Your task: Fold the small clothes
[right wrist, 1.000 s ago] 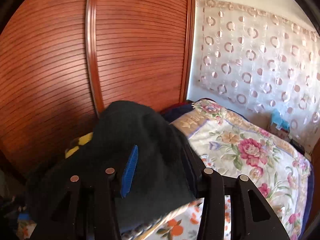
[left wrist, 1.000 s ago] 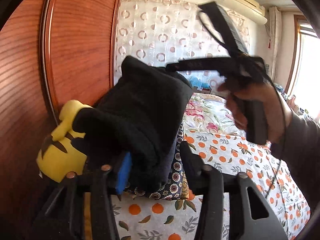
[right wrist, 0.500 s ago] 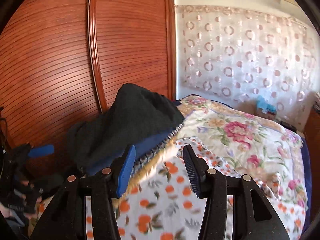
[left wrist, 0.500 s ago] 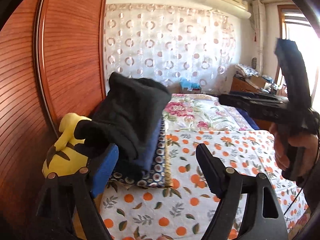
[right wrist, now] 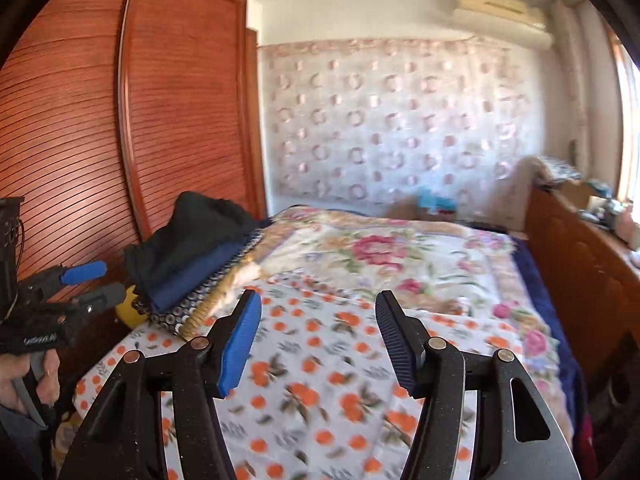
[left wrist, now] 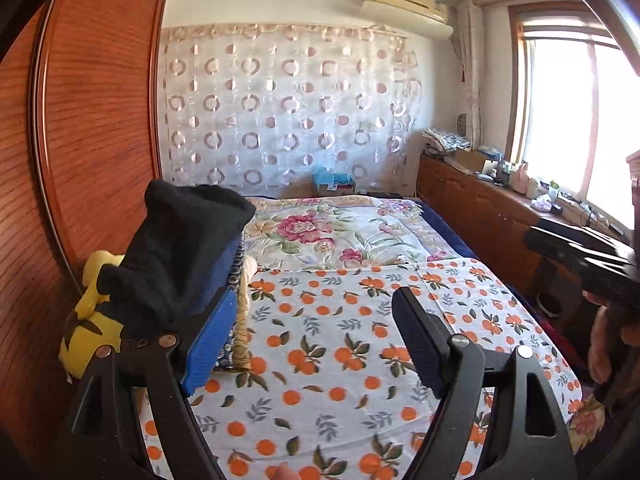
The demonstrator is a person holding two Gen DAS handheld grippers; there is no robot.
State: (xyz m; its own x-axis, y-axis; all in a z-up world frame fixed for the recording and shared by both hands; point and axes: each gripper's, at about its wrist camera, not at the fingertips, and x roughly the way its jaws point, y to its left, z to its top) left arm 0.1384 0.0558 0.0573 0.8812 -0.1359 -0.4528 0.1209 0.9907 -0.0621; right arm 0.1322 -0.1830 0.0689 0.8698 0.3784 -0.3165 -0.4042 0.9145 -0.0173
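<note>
My left gripper (left wrist: 312,340) released and empty, my right gripper (right wrist: 318,340) opening with nothing between, folded black garment (left wrist: 184,248) atop stack at bed's (left wrist: 340,360) wardrobe-side edge, yellow plush (left wrist: 86,336) clear only in left view.

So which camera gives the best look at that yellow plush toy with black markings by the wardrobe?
The left wrist view: the yellow plush toy with black markings shows its body and stripes beside the stack of folded dark clothes. The right wrist view catches only a yellow sliver under that stack, behind the left claw.

Both grippers released black garment (left wrist: 188,252) onto pile, backed away; left gripper (left wrist: 308,344) wide, right gripper (right wrist: 318,340) opening, empty.
</note>
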